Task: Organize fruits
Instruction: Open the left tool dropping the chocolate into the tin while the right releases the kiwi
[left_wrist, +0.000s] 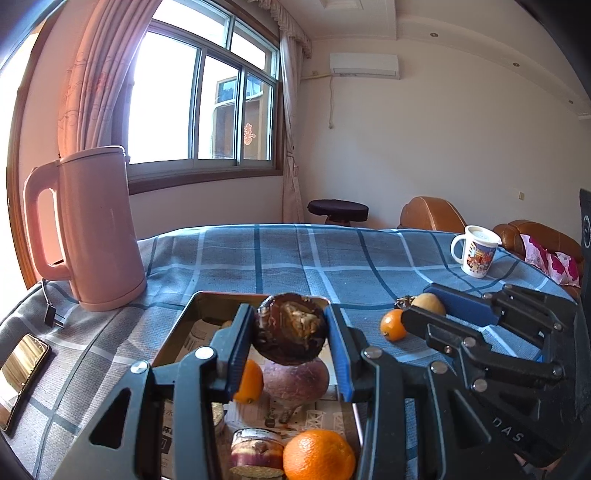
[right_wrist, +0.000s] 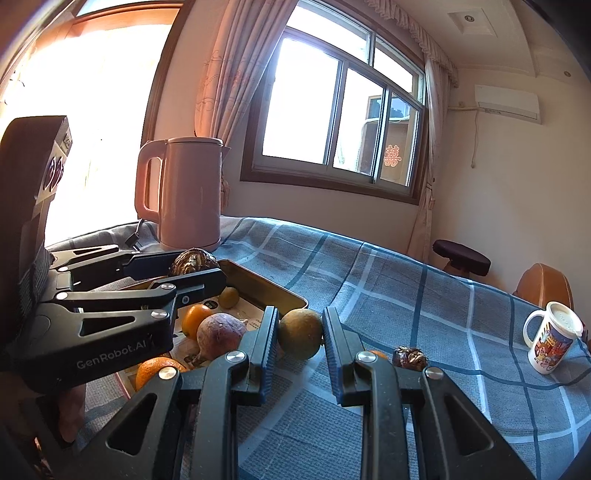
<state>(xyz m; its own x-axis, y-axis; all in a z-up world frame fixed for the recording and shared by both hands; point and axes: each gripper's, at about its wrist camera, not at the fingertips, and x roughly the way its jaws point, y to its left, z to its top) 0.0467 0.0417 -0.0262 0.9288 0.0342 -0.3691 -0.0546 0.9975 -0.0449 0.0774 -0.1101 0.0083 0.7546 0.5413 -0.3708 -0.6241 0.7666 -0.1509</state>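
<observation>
Fruit is split two ways: some already lies in the tray (left_wrist: 173, 325), some is still out on the worktop (left_wrist: 295, 258). In the tray: two oranges (left_wrist: 319, 456), a reddish fruit (left_wrist: 295, 380), a small yellow one at the back. Left on the blue check cloth: a small orange (left_wrist: 393, 325) and a dark wrinkled bit (right_wrist: 410, 357), just beside the right tool.

Left tool (left_wrist: 290, 328) is closed partway on a dark, cracked round fruit (left_wrist: 291, 328), pads against both sides, held above the tray. Right tool (right_wrist: 300, 334) is pinched tight on a brownish-green round fruit (right_wrist: 300, 334), low over the cloth, just outside the tray's near corner.

Step in hand, by my reading: both pieces go into the tray.

How to do it well:
- Left: find bare paper, prob. toward the far end; the reddish fruit sits right under it. Go low before letting go, since it looks soft and split.
- Right: clear the tray rim w/o knocking it, then set down in a gap.
- Keep the tools apart; they're close, so one at a time.
- Watch for round fruit rolling.
</observation>
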